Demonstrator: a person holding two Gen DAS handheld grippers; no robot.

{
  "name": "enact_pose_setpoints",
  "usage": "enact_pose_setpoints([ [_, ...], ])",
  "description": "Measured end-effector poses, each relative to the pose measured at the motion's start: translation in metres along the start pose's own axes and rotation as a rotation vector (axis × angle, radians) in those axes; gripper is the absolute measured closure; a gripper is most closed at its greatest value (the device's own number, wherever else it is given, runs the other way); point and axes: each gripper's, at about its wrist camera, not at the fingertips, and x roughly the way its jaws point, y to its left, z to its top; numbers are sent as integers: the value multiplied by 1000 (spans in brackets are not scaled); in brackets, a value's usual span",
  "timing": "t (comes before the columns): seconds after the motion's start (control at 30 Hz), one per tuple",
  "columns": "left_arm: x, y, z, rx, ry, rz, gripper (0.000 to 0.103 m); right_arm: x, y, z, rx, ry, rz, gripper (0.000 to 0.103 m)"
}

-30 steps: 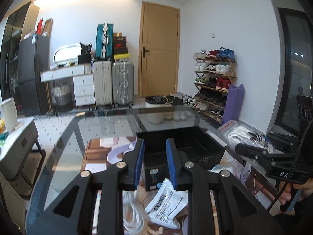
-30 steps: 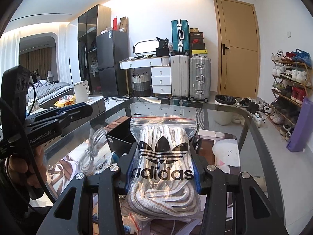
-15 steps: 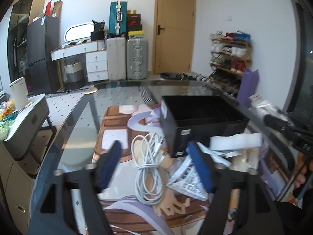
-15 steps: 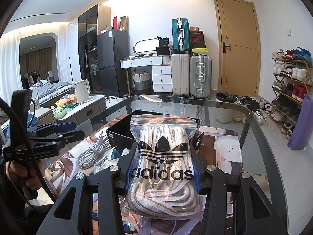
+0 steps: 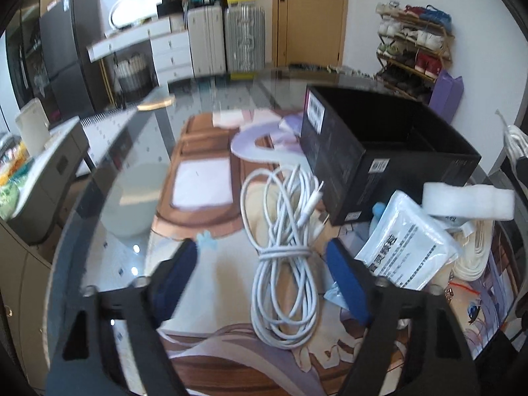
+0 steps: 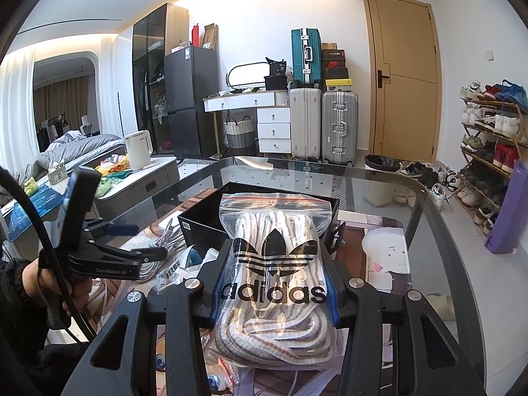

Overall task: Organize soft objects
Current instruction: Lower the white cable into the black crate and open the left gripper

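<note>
Glass counter (image 5: 138,178) cluttered with soft goods beside an open black box (image 5: 389,151).

Since a second ago the left tool (image 5: 264,274) has dipped from facing the room to looking down over the coiled white cable (image 5: 283,257), its jaws spread from nearly together and now closing again, the cable's bound waist between the pads, untouched. That suggests a pickup is under way. Meanwhile the right tool (image 6: 274,293) stays clamped on the zip bag of shoelaces (image 6: 274,264), held in front of the box.
</note>
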Motion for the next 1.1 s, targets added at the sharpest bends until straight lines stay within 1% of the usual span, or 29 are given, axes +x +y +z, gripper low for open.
enact_pose_setpoints([
  [0.03, 4, 0, 0, -1, 20, -5, 42, 0, 1, 0, -1, 1, 0, 57],
  [0.07, 8, 0, 0, -2, 38, -9, 45, 1, 1, 0, -3, 2, 1, 57],
  [0.1, 8, -1, -1, 7, 38, -5, 51, 1, 2, 0, -3, 1, 2, 57],
  [0.13, 8, -4, -1, 22, 37, -12, 70, 2, 2, 0, -4, 1, 3, 57],
  [0.17, 8, -6, -1, 33, 34, -15, 70, 2, 2, 0, -5, 1, 2, 57],
  [0.3, -3, -5, -3, 18, 1, -55, 71, 3, 3, 1, -9, 0, 0, 57],
  [0.4, -18, -6, -1, 14, -46, -65, 71, 5, 2, 1, -10, -1, -4, 57],
  [0.53, -45, -9, 7, 10, -131, -90, 71, 8, -2, 2, 0, 3, -7, 57],
  [0.7, -67, -22, 22, 43, -204, -126, 71, 15, -4, 6, 2, 14, -10, 57],
  [0.9, -63, -34, 41, 56, -220, -159, 71, 31, -6, 14, 1, 49, -13, 57],
  [1.1, -50, -44, 56, 64, -230, -165, 71, 51, -8, 26, -22, 81, -14, 57],
])
